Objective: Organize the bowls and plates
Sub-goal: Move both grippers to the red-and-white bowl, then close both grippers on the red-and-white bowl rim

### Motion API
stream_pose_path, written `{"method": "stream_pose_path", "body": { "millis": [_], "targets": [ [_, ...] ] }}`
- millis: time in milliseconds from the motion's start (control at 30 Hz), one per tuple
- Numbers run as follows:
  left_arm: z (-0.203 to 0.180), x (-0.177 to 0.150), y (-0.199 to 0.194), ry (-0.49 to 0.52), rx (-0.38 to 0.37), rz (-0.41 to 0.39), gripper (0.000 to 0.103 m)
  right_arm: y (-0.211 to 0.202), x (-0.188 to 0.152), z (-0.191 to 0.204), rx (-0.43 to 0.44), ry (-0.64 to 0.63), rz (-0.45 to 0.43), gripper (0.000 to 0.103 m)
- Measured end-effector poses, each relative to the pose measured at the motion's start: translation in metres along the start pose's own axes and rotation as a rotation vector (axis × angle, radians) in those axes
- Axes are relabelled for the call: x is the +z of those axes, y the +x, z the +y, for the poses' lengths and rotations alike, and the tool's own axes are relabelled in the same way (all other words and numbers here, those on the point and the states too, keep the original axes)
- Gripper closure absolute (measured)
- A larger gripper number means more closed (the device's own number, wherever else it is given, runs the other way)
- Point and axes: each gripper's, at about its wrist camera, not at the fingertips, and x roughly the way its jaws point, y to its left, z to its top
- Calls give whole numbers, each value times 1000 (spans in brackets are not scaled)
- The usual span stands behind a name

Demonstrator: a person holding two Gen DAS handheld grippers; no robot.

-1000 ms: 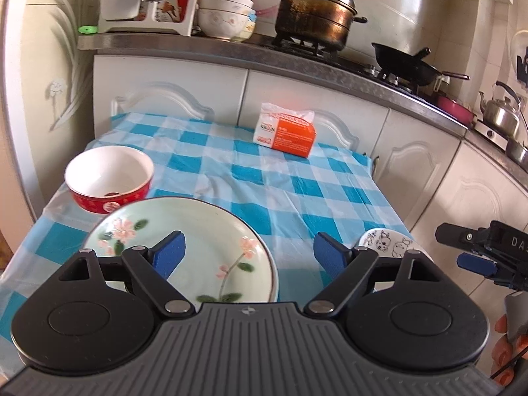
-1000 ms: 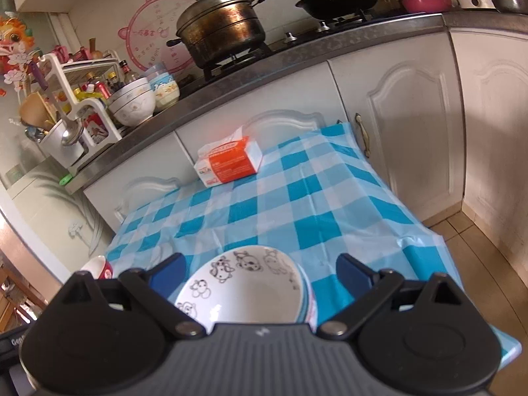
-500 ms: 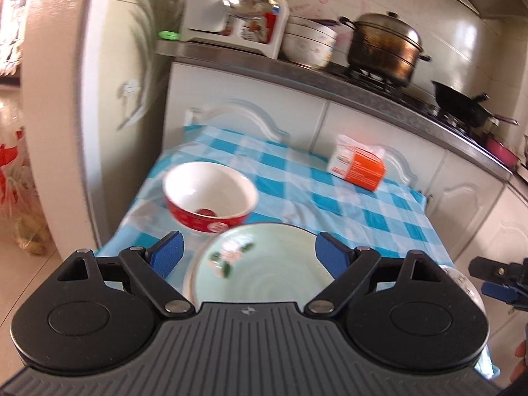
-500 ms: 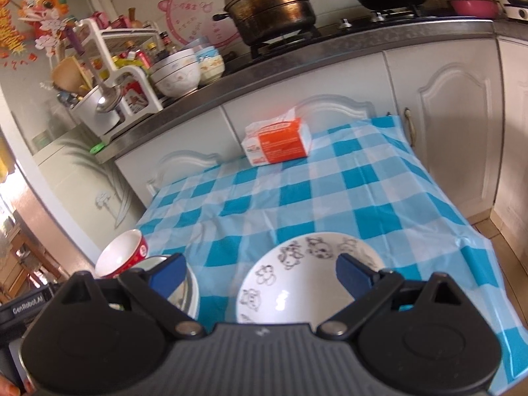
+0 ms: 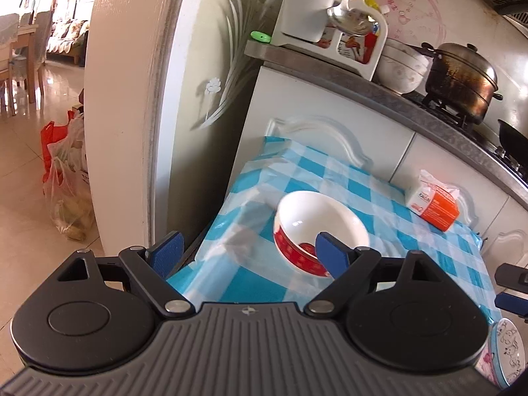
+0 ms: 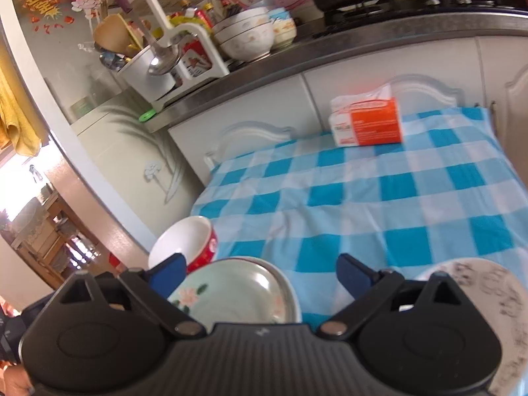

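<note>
Nothing stacked yet: my left gripper (image 5: 246,246) and right gripper (image 6: 260,272) gape empty; red bowl (image 5: 318,227), green plate (image 6: 237,292), cartoon bowl (image 6: 488,300) sit apart.

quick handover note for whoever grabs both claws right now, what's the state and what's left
Left claw: open, empty, near the red bowl at the table's left edge.
Right claw: open, empty, above the green flower plate.
Cartoon-print dish sits to the right of the plate; the tissue box is at the far side of the table.
Done: nothing stacked yet, all three pieces sit apart.
Left: gather the bowl, plate and dish together.
</note>
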Motion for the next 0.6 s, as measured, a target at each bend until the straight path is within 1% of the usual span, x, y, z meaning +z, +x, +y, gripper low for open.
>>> {"method": "stream_pose_path", "body": {
  "millis": [133, 300, 433, 533, 600],
  "targets": [
    [4, 7, 16, -14, 14, 6, 0, 31, 10, 14, 30, -7, 33, 6],
    [1, 14, 38, -10, 8, 20, 0, 72, 19, 25, 81, 9, 88, 7],
    [-5, 15, 55, 17, 5, 35, 0, 104, 24, 31, 101, 18, 146, 11],
    [-9, 15, 67, 30, -5, 49, 0, 122, 26, 29, 114, 55, 185, 14],
    [-11, 14, 74, 32, -12, 62, 6, 133, 27, 28, 132, 72, 204, 18]
  ]
}}
